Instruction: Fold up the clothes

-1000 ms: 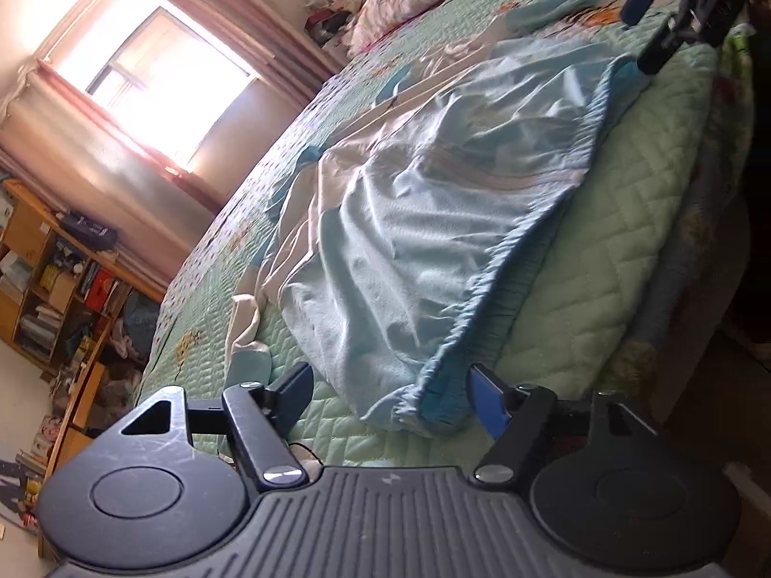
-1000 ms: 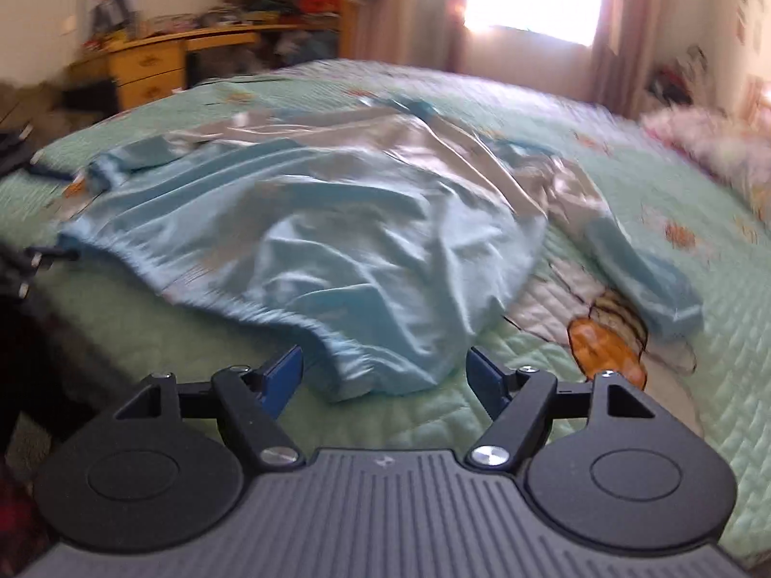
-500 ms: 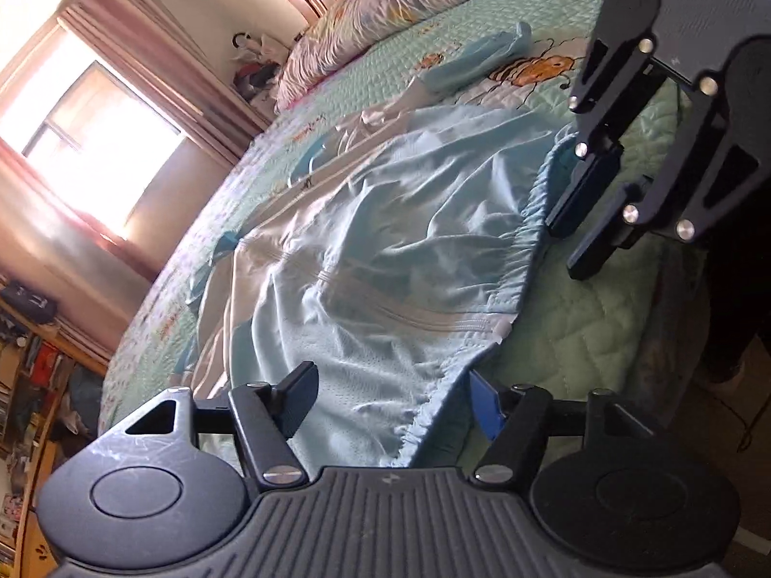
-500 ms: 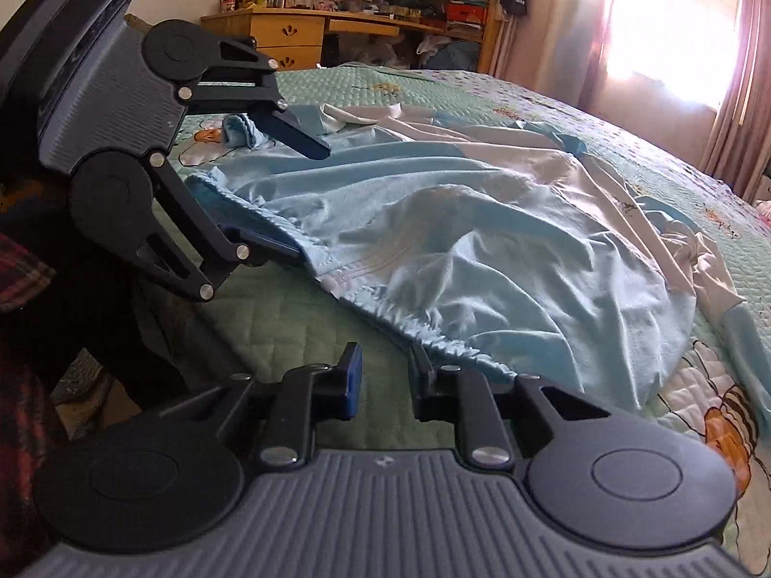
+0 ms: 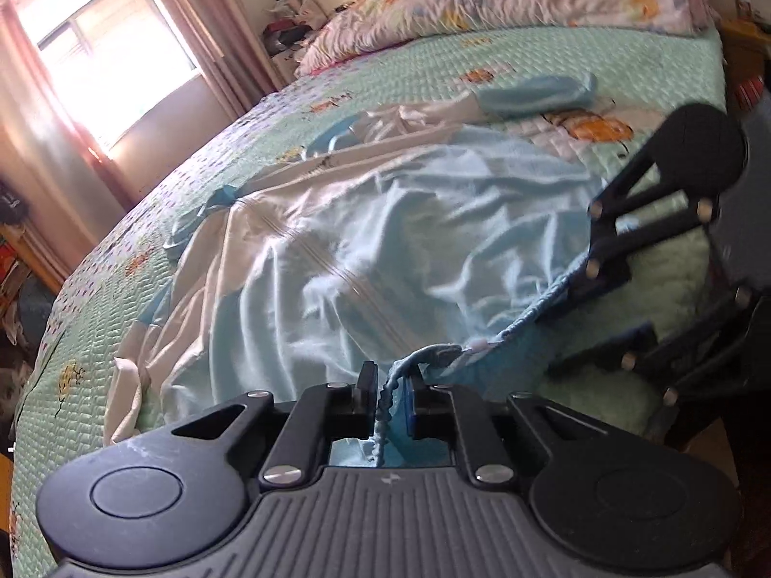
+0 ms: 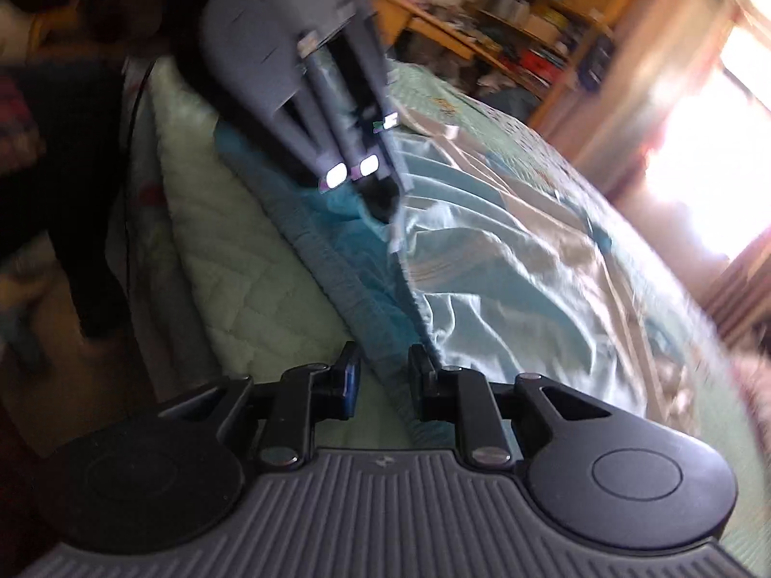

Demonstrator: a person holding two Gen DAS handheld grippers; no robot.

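Count one garment [image 5: 385, 241], pale blue and white, long-sleeved. Find it spread crumpled across the quilted bed [image 5: 482, 62], with the ribbed hem [image 6: 337, 265] along the near edge and one blue cuff [image 5: 535, 94] flung toward the pillows.

Count two tools, both at that hem. Note left tool [image 5: 385, 400] clamped on the hem, having just been closing, with the gathered edge standing up between the pads. Note right tool [image 6: 383, 380] drawn nearly together, also having just been closing, with the teal hem band running between the pads. Read this as a grip, though motion blur leaves some doubt.

Judge the cloth light, thin, limp and somewhat slick, so likely to sag and slide rather than hold a crease. Rate the thicker ribbed hem the best purchase, taken at two well-separated spots so the body hangs flat.
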